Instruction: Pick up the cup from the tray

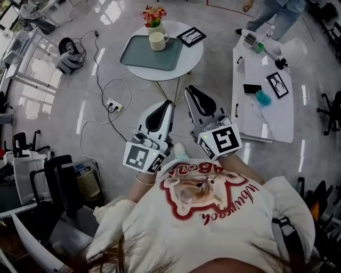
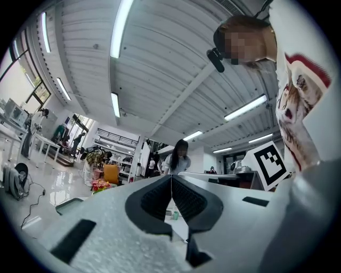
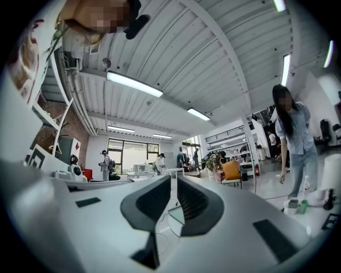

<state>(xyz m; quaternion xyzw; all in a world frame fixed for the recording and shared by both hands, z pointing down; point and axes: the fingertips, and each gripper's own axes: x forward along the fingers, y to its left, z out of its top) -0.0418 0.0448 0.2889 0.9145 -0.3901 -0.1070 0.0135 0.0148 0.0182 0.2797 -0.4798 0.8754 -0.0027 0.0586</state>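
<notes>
Showing the left hand-held gripper (image 1: 169, 102) pressed together and the right hand-held gripper (image 1: 187, 88) all but together, both empty, well apart from the cup (image 1: 157, 41) on the tray (image 1: 138, 57). Risk: arriving unopened could topple the cup toward the flowers (image 1: 153, 16) just beside it.

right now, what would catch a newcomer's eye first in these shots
A cream cup stands on a green tray on the round table ahead, with bright flowers beyond it. Low in the head view, the left gripper and right gripper point towards it, side by side, both empty.
</notes>
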